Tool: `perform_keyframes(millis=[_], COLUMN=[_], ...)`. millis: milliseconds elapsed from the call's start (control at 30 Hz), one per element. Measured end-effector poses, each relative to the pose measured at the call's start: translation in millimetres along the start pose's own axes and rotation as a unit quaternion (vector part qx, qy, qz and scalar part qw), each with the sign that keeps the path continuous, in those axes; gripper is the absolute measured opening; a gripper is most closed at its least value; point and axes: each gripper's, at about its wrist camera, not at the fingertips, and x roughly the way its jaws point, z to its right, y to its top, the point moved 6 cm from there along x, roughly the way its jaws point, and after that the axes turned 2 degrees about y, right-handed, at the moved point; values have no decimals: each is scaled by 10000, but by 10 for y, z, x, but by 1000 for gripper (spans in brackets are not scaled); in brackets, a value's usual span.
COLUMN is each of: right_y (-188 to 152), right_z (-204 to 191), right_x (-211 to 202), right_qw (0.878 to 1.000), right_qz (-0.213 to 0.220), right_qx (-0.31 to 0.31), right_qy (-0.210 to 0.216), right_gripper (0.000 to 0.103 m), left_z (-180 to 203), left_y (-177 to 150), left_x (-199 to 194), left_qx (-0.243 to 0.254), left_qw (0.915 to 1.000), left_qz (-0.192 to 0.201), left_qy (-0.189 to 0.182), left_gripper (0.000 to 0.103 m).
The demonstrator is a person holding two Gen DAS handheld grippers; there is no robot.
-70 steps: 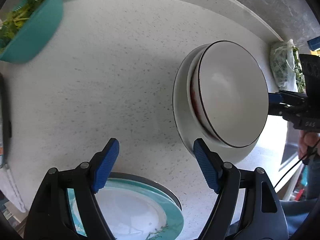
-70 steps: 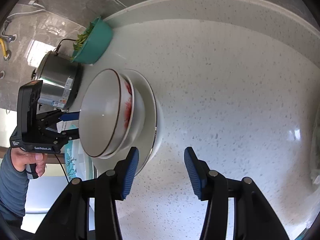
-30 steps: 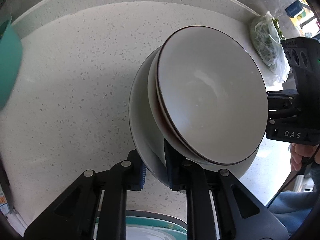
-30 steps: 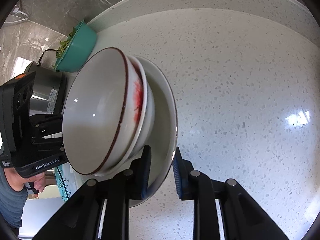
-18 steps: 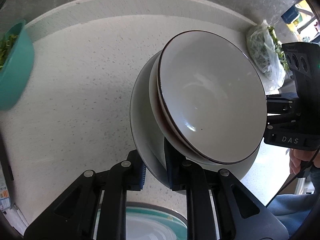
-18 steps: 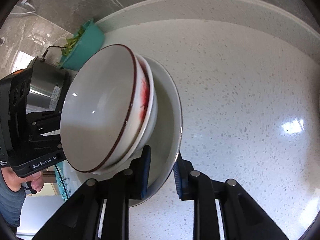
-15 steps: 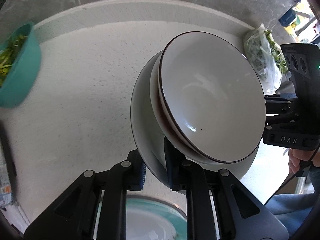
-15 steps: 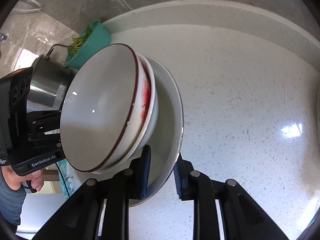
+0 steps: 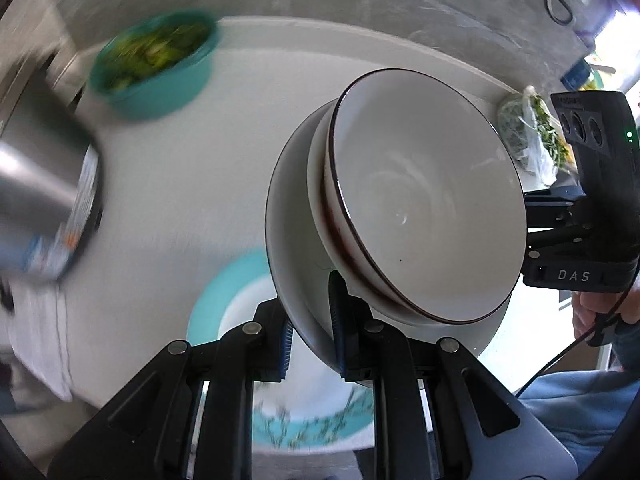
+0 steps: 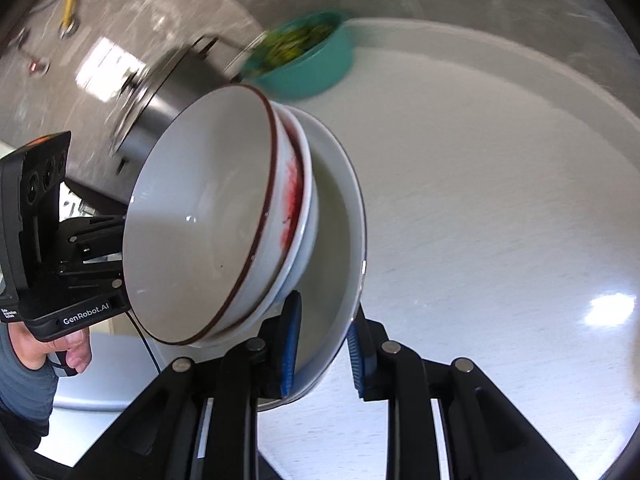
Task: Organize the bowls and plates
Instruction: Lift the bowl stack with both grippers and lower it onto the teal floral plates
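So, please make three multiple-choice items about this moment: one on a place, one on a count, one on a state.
1. Where is the teal plate?
A. on the counter, below the lifted stack
B. inside the steel pot
C. on top of the bowls

2. How many bowls sit on the white plate?
A. none
B. two
C. four

3. How is the white plate held?
A. by one gripper only
B. it lies free on the counter
C. both grippers are shut on its rim

Answers:
1. A, it shows under the stack on the counter.
2. B, a brown-rimmed bowl is nested in a red-patterned bowl.
3. C, the left gripper and right gripper pinch opposite edges.
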Motion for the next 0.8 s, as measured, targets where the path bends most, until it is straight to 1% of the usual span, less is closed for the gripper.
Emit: perform_keyframes(millis=[67,167,300,433,600,800], right_y=[-66,-160,-260,-325,-377,-376], right_z=[-120,-250,-345,-369,-349,-301], right_x=[154,360,588,757,836,943], right_qw=[9998,9992,9982,9972,9969,9972], right_qz=[-157,-362,-553,-707,-744,-744], right_qx=[-65,-131,-217,-239,-238,-97], right_qy=[67,94,86,97,51,-73], right_gripper=[24,24,24,24,24,24], left_z=[-128,-252,-349,-443,-495,-451], left_y=[-218,-519,-772,-875,-953,-944], left_x=[34,118,192,240,278,426], left_qx=[-236,-444,-633,-659,-708,-631], left_qw=[9997,9987,9975,9972,9968,9970], left_qz=[-81,-232,-309,-348,-377,-454], left_qy=[-27,-18,13,94,39,-49], left_gripper=[15,15,15,15,15,15])
